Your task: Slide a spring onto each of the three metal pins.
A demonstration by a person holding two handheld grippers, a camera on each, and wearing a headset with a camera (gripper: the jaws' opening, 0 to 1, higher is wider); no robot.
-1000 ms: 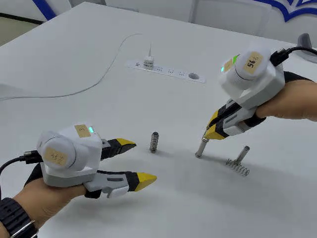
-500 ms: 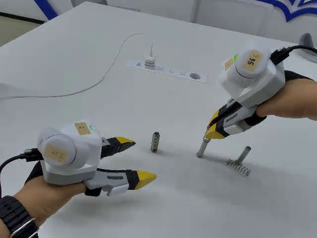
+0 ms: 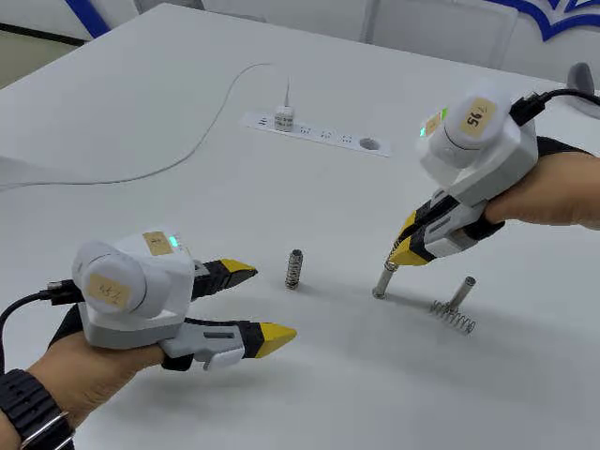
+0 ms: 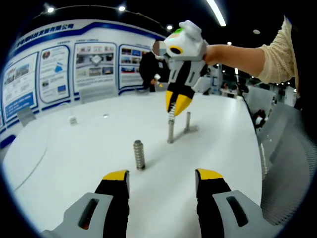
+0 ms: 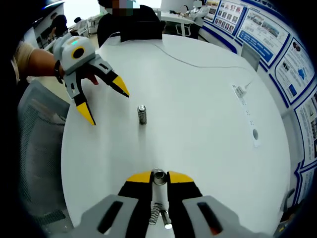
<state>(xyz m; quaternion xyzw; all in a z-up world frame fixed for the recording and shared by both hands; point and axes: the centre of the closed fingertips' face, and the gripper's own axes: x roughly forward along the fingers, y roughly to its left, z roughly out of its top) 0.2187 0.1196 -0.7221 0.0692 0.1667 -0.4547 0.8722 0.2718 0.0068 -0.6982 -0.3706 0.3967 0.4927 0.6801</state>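
Observation:
Three metal pins stand on the white table (image 3: 187,178). A spring sits around the left pin (image 3: 294,269) (image 4: 139,154) (image 5: 142,114). Over the middle pin (image 3: 382,279) (image 4: 170,132), my right gripper (image 3: 403,251) (image 4: 177,103) (image 5: 159,177) is shut on a spring (image 4: 172,117) (image 5: 159,175), held at the pin's top. The right pin (image 3: 461,292) (image 4: 188,121) leans, and a loose spring (image 3: 453,319) lies at its foot. My left gripper (image 3: 258,305) (image 4: 162,174) (image 5: 108,105) hovers open, holding nothing, left of the sprung pin.
A white power strip (image 3: 314,134) with a plug and a thin cable (image 3: 202,131) lies at the back of the table. A mesh chair (image 4: 290,163) stands at the table's edge, and wall display boards (image 4: 74,64) are behind.

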